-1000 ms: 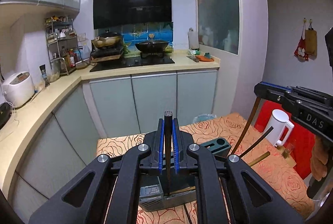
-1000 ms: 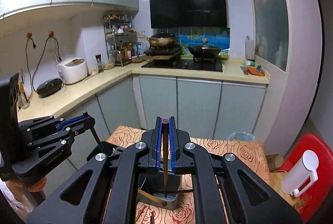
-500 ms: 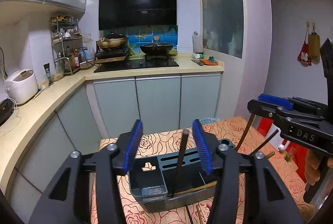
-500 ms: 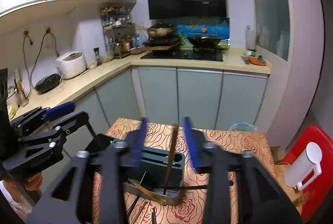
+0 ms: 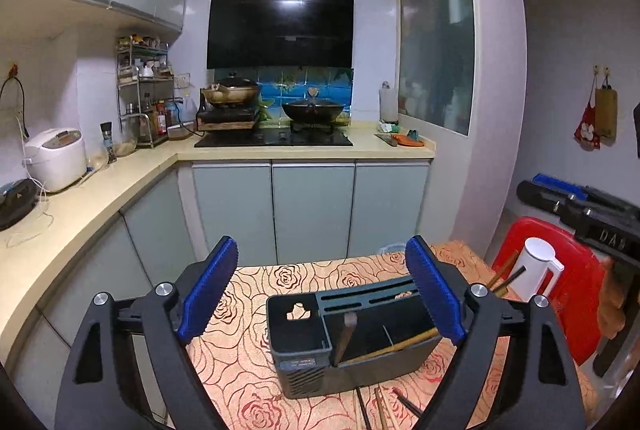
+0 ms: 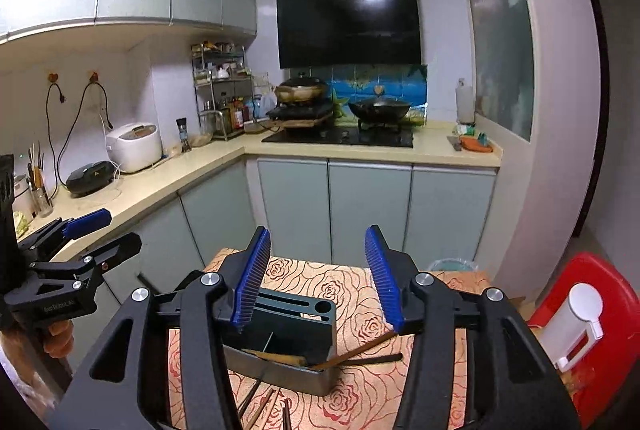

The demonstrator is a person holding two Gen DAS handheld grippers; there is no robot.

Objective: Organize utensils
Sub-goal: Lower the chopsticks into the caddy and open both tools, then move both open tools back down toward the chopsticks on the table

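Observation:
A dark grey utensil holder (image 5: 304,370) stands on the rose-patterned table. In the left wrist view a dark chopstick (image 5: 347,330) stands in it and a wooden chopstick (image 5: 396,346) lies slanted across it. My left gripper (image 5: 322,290) hangs just above and in front of the holder, jaws opening wide, nothing between the blue pads. In the right wrist view the holder (image 6: 296,306) sits under my right gripper (image 6: 318,282), whose jaws are opening and also hold nothing. Two chopsticks (image 6: 356,348) lean out over the holder's right rim.
Several loose chopsticks (image 5: 380,410) lie on the table in front of the holder. A white kettle (image 5: 536,270) stands on a red chair (image 5: 580,290) at the right. Kitchen counter and cabinets (image 5: 312,206) run behind the table.
Both grippers were shut on an upright chopstick each; both have opened and let go. The chopsticks now rest in the holder, and both grippers have drawn back a little.

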